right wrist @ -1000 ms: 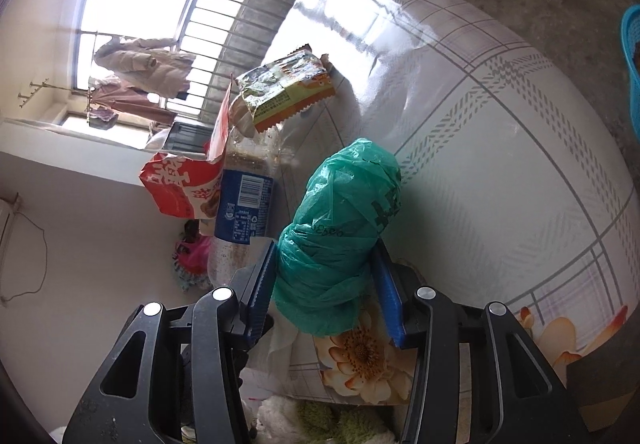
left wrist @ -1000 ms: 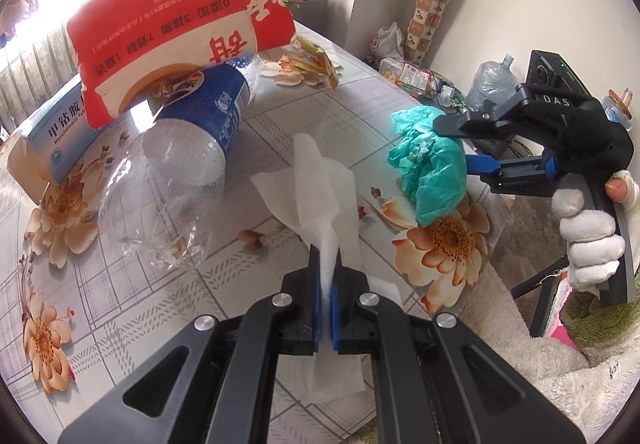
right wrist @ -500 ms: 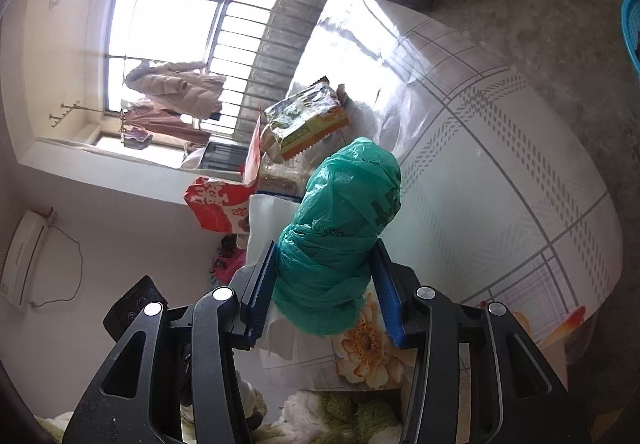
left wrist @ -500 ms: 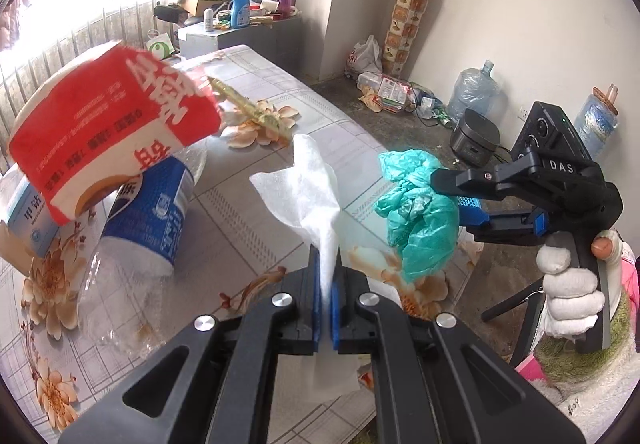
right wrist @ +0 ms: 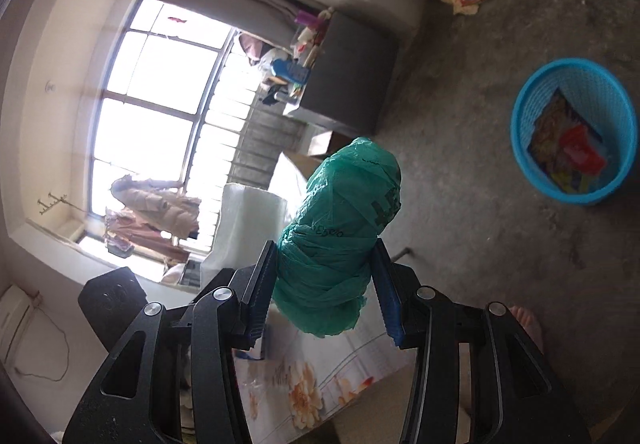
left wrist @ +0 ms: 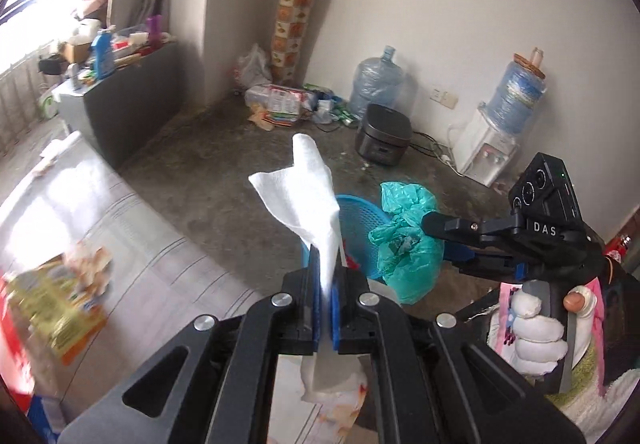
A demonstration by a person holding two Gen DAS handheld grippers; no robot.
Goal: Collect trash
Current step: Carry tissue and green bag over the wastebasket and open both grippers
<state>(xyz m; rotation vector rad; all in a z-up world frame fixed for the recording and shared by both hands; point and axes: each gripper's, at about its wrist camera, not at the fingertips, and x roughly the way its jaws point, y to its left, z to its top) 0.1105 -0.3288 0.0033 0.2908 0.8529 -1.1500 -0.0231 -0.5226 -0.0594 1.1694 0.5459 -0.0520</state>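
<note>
My left gripper (left wrist: 326,276) is shut on a white paper tissue (left wrist: 308,200), which stands up from the blue pads and hangs out below them. My right gripper (right wrist: 326,264) is shut on a crumpled green plastic bag (right wrist: 340,232); the left wrist view shows that same green bag (left wrist: 408,244) in the right gripper (left wrist: 438,240), held by a white-gloved hand (left wrist: 538,328). A blue mesh waste basket (right wrist: 536,116) stands on the floor with wrappers inside. In the left wrist view the basket (left wrist: 360,220) is partly hidden behind the tissue and bag.
The table with the floral cloth (left wrist: 132,236) lies at the left with a yellow snack wrapper (left wrist: 60,304) on it. On the concrete floor are a black rice cooker (left wrist: 384,136), a water jug (left wrist: 378,84), a water dispenser (left wrist: 496,140) and a litter pile (left wrist: 288,104). A dark cabinet (left wrist: 120,100) stands by the window.
Both grippers have swung away from the table toward the floor, each carrying its load. The bottle and red package have left view; the blue basket has come into view.
</note>
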